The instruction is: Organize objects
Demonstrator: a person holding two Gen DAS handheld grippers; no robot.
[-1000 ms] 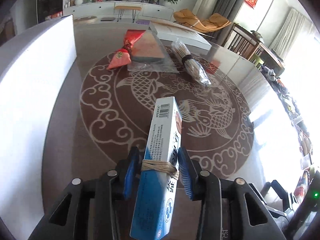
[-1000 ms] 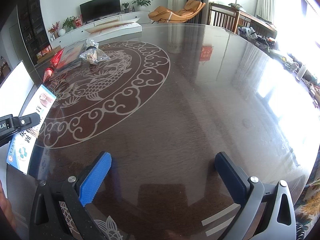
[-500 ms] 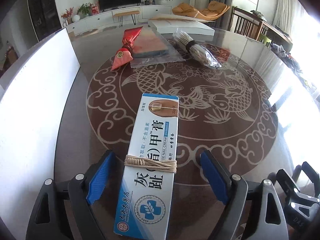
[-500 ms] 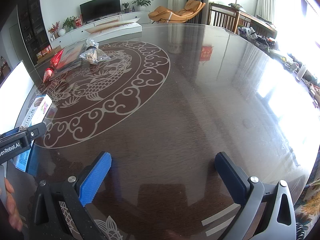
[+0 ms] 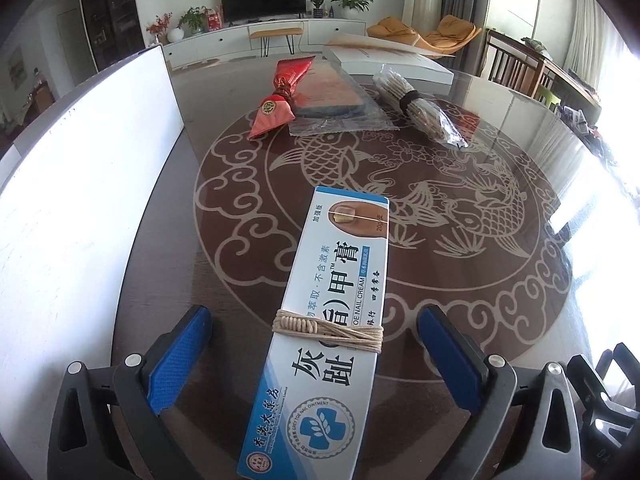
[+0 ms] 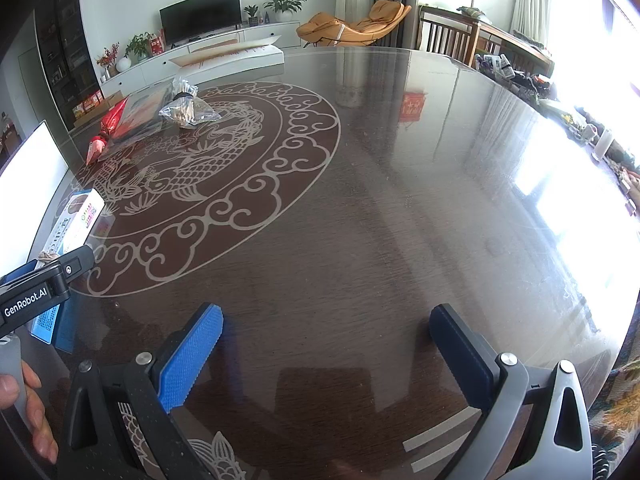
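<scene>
The left gripper (image 5: 314, 354) stands wide apart, its blue pads (image 5: 178, 360) clear of the ointment box (image 5: 320, 332) that lies flat on the counter (image 5: 460, 280) between them. The box is white and blue, printed face up, with a band of pale twine (image 5: 328, 326) wound around its middle; its far end reaches onto the fish pattern inlaid in the counter. A white board (image 5: 80, 184) stands upright just left of it. Farther off lie a red pouch (image 5: 280, 100), a flat pack in clear wrap (image 5: 332, 100) touching it, and a bagged bundle of sticks (image 5: 420, 108) to the right. A white flat box (image 5: 392, 62) sits beyond these.

The right gripper (image 6: 326, 350) is also spread wide, holding nothing, above a bare stretch of counter well to the right of the ointment box.
</scene>
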